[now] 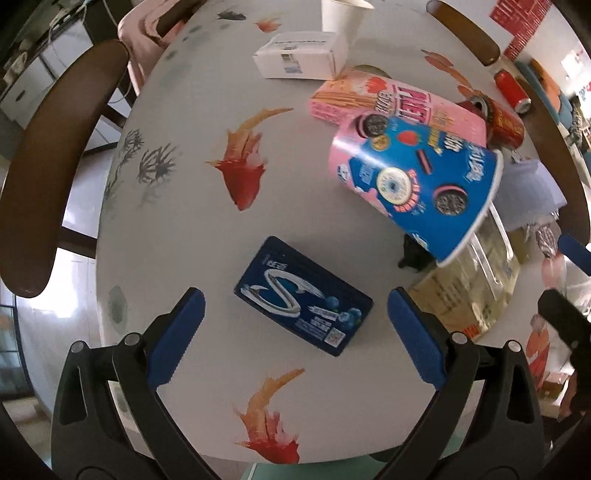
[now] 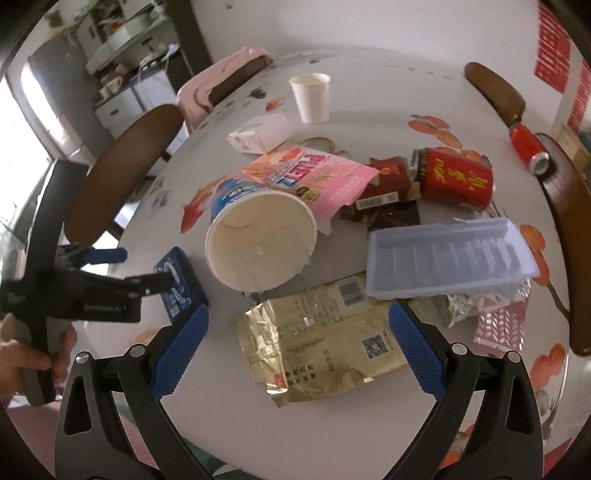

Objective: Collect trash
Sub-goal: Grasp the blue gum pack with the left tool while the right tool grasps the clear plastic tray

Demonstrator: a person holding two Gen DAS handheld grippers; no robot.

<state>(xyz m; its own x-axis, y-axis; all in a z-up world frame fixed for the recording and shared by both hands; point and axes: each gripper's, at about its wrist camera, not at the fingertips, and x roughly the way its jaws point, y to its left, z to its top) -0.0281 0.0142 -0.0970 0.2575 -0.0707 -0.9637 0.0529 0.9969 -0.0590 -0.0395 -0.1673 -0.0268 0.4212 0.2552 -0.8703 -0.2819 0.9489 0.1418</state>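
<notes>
On the fish-patterned table [image 1: 177, 229], both grippers hang spread and empty over the litter.

Left gripper [image 1: 295, 325] straddles a blue gum pack [image 1: 303, 295]; right gripper [image 2: 297, 336] straddles a gold foil pouch [image 2: 321, 347]. Only the right view shows the tipped cookie cup's [image 2: 258, 240] empty inside, a clear tray [image 2: 450, 254] and two red cans [image 2: 454, 177], part-hidden wrappers between.

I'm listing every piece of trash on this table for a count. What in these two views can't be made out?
- Dark scrap, left wrist view: mostly hidden behind the tipped cookie cup; unidentifiable.
- Gold pouch print, right wrist view: too small to read.
- Silver and pink wrappers, right wrist view: partly under the clear plastic tray.
- Paper cup, left wrist view: top cut off by the frame edge.
- Red can contents: not visible.
</notes>
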